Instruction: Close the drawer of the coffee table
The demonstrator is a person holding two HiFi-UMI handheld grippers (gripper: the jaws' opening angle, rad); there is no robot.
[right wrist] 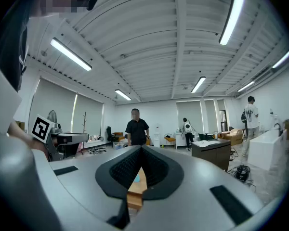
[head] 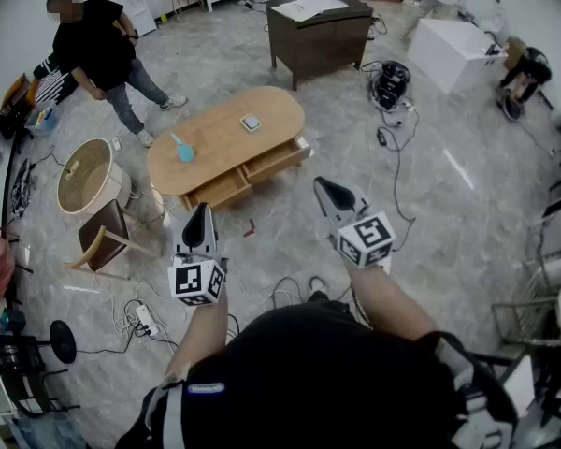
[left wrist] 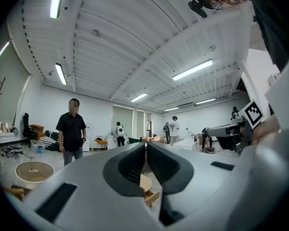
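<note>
The oval wooden coffee table (head: 226,137) stands a few steps ahead on the marble floor. Its two drawers, the left one (head: 219,191) and the right one (head: 279,161), stick out of the side facing me. A teal object (head: 184,151) and a small square pad (head: 251,123) lie on top. My left gripper (head: 200,210) and right gripper (head: 323,186) are held level, well short of the table, both shut and empty. The left gripper view shows shut jaws (left wrist: 145,152) with a bit of table (left wrist: 145,185) below. In the right gripper view the jaws (right wrist: 141,153) are shut too, with the table (right wrist: 136,183) behind them.
A person in black (head: 103,50) stands beyond the table's left end. A round tub-like table (head: 84,176) and a tipped wooden chair (head: 107,237) are at the left. A dark cabinet (head: 318,31) and white box (head: 453,54) stand farther back. Cables and a power strip (head: 145,321) lie on the floor.
</note>
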